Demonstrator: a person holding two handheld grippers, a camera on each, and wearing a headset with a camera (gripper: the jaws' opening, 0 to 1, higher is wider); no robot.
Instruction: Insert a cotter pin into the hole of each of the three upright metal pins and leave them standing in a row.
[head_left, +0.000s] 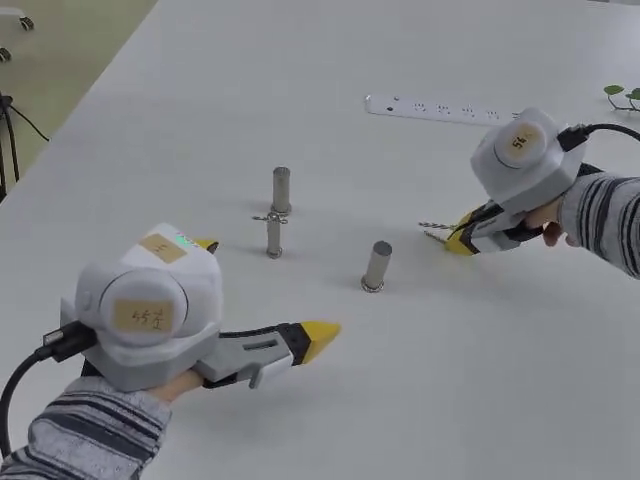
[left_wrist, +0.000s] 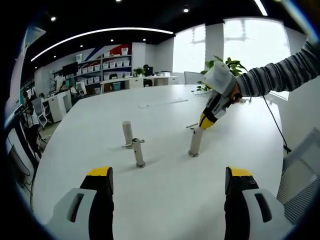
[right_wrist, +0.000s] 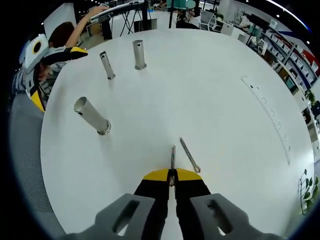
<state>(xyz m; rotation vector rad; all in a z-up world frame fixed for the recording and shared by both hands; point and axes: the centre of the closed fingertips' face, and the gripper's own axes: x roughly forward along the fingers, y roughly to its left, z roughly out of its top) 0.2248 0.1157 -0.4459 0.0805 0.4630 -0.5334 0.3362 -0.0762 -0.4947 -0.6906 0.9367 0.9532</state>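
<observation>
on the white surface (head_left: 480, 380) stand three upright metal pins. the rear metal pin (head_left: 281, 190) and the middle metal pin (head_left: 274, 236) are close together, and the middle one carries a fitted cotter pin (head_left: 268, 218) crosswise near its top. the third metal pin (head_left: 377, 266) stands apart to their right. my right tool (right_wrist: 173, 176) is pressed together, pinching a cotter pin (right_wrist: 173, 157) that sticks straight out ahead of the tips, low over the surface. a loose cotter pin (right_wrist: 190, 155) lies on the surface just beside it. my left tool (left_wrist: 170, 175) is spread wide on the near side of the pins, pointing toward them. a power strip (head_left: 440, 108) lies farther back.
</observation>
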